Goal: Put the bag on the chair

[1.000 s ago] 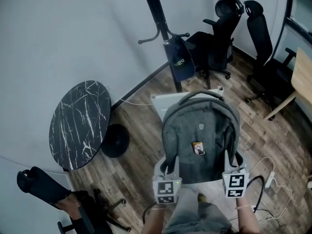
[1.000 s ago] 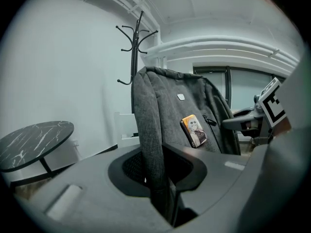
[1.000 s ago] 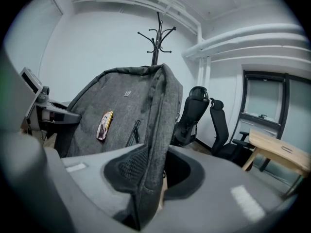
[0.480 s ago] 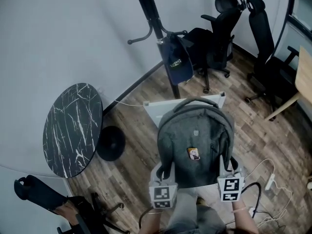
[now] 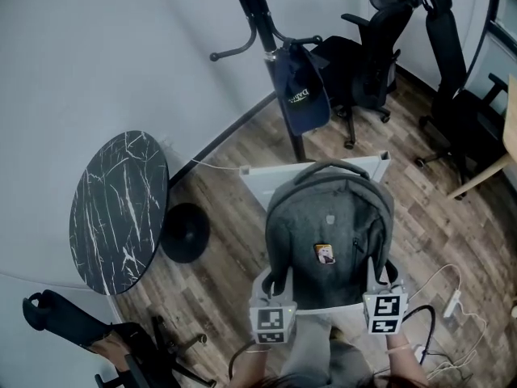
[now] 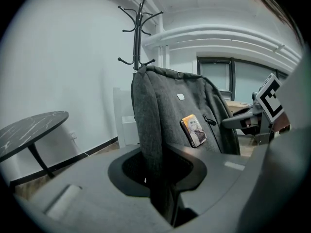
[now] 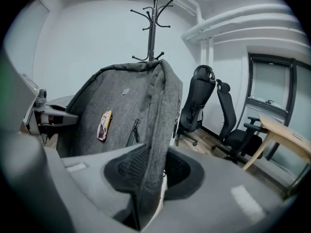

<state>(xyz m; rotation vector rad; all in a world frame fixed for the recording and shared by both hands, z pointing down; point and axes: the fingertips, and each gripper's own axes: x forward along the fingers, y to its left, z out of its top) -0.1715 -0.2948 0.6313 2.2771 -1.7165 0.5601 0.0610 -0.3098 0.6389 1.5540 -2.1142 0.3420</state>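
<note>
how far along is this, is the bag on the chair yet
Done: the grey backpack is picked up, the left gripper and right gripper each clamped on a lower side edge. In hand: it is held upright in front of the backrest of the white chair, over the seat. Left: rest it on the seat and let go; whether its base touches yet is hidden.

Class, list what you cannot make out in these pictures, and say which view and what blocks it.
- Chair seat: head view, bag covers it; contact unclear.
- Badge picture: every view, too small.
- Hanging item print: head view, too small to read.
- Near black chair: head view, cut off by bottom edge.
</note>
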